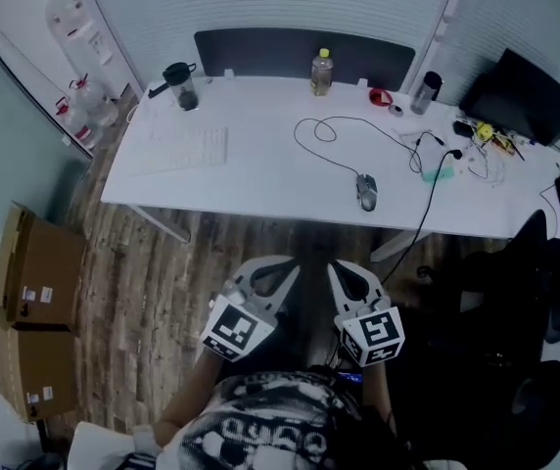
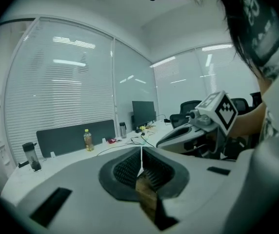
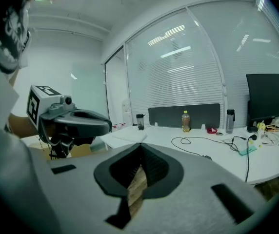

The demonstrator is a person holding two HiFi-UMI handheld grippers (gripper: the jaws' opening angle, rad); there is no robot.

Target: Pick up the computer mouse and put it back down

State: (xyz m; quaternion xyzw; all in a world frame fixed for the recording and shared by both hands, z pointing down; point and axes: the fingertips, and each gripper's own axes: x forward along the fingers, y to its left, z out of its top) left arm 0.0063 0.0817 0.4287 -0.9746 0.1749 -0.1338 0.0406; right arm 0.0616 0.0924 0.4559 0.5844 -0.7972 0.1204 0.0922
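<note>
The grey computer mouse point(image 1: 366, 192) lies near the front edge of the white table point(image 1: 260, 179), and its black cable loops back across the top. In the right gripper view the mouse point(image 3: 208, 157) is a small dark shape past the jaw tips. Both grippers hover over the wooden floor, short of the table. My left gripper point(image 1: 278, 264) is shut with nothing in it, its jaws meeting in a thin line point(image 2: 141, 151). Beside it my right gripper point(image 1: 343, 268) is shut and empty too point(image 3: 140, 146). Each gripper view shows the other gripper alongside.
On the table stand a yellow-capped bottle point(image 1: 321, 71), a black tumbler point(image 1: 181, 86), a white keyboard point(image 1: 187, 150), a grey flask point(image 1: 427, 91) and a dark monitor point(image 1: 520, 96) with cables. Cardboard boxes point(image 1: 35, 302) sit at the left, black office chairs point(image 1: 539, 292) at the right.
</note>
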